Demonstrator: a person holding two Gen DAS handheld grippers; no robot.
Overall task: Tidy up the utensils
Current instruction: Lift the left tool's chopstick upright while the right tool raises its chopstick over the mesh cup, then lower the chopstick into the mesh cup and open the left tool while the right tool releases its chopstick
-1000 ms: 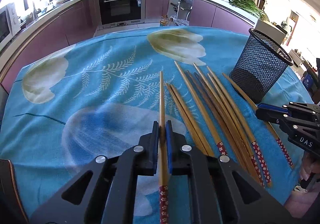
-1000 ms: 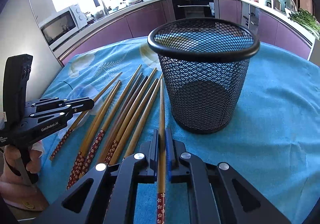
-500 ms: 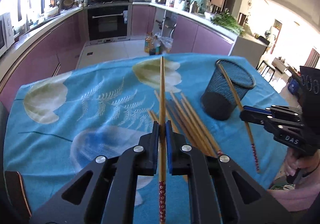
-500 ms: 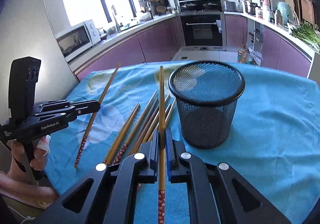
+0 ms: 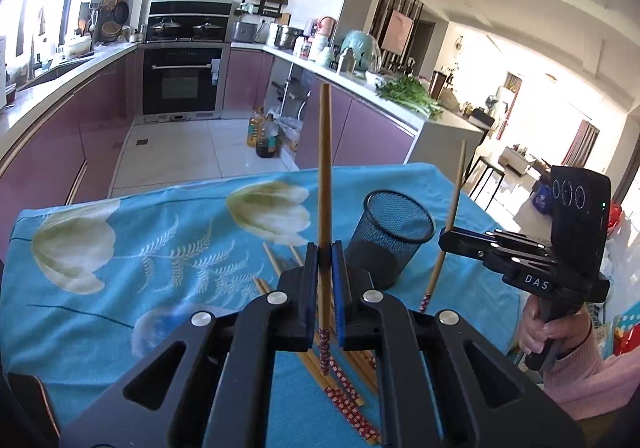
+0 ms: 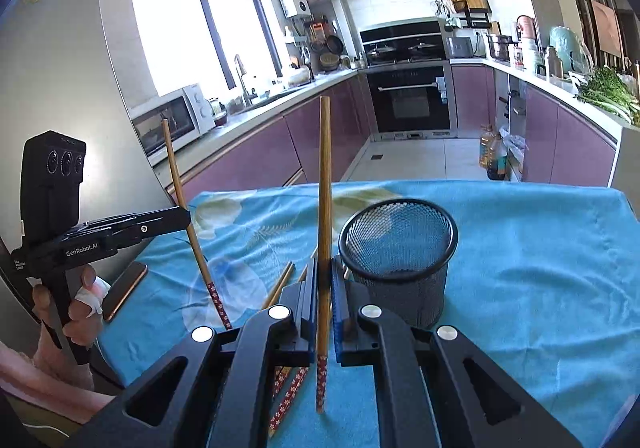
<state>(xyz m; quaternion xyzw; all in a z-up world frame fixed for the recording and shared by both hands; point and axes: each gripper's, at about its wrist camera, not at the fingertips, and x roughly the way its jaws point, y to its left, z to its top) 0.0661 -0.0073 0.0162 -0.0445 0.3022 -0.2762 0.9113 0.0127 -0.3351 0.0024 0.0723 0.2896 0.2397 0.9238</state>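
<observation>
While the left wrist view looks down along its own fingers, the left gripper [image 5: 325,264] is clenched on one chopstick [image 5: 325,176], whose plain thin end rises above the jaws and whose red patterned end hangs below them, clear of the cloth [image 5: 120,288]. From this gripper the cup [image 5: 394,236], a black mesh one standing upright with its mouth open to above, lies ahead and to the right, quite near. Farther right the right gripper [image 5: 446,238] grasps a second stick [image 5: 450,216], steep and a little tilted, just beside the right edge of the cup. More sticks [image 5: 344,388] lie flat on the cloth under the left gripper. Seen from the right wrist view, the right gripper [image 6: 325,280] is clenched on its stick [image 6: 324,200], the long axis almost straight along the view, plain end up, patterned end below the jaws. Here the cup [image 6: 400,248] stands just to the right of the jaws and very close, so I judge the right hand is the nearer one to it. At the left, the left gripper [image 6: 186,218] holds its stick [image 6: 188,216] tilted, well apart from the cup, and a hand [image 6: 76,308] grips its handle. A phone [image 6: 124,290] lies at the cloth edge. For dropping, I think each stick must first come above the mouth and stand more upright, patterned end down as it is now.
</observation>
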